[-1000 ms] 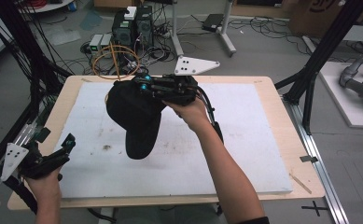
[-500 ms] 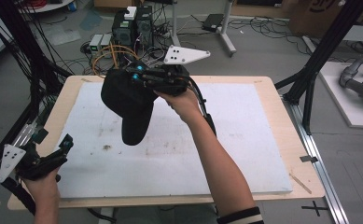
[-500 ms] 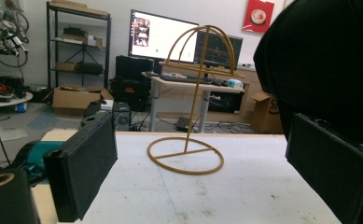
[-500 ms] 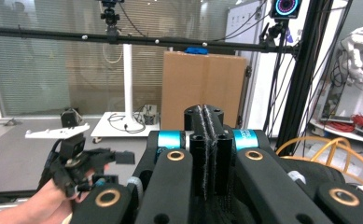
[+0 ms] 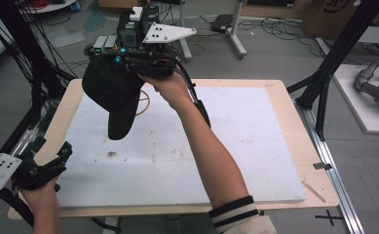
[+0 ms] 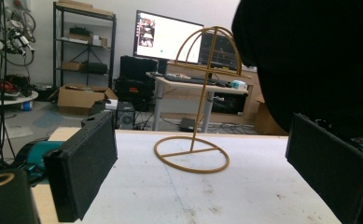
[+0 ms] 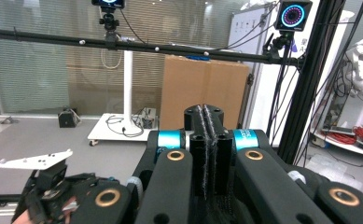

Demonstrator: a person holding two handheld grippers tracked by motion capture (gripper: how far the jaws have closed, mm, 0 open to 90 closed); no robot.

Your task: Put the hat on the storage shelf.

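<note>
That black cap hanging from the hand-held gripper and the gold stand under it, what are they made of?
The black cap looks like soft matte fabric: it droops limply from the shut right hand-held gripper and shows no shine. The gold stand seems to be thin metal wire or rod with a painted or brushed finish, bent into a dome over a ring base; coated plastic cannot be ruled out.

No legible text anywhere (monitor [image 6: 167,37] seemingly too blurred).
</note>
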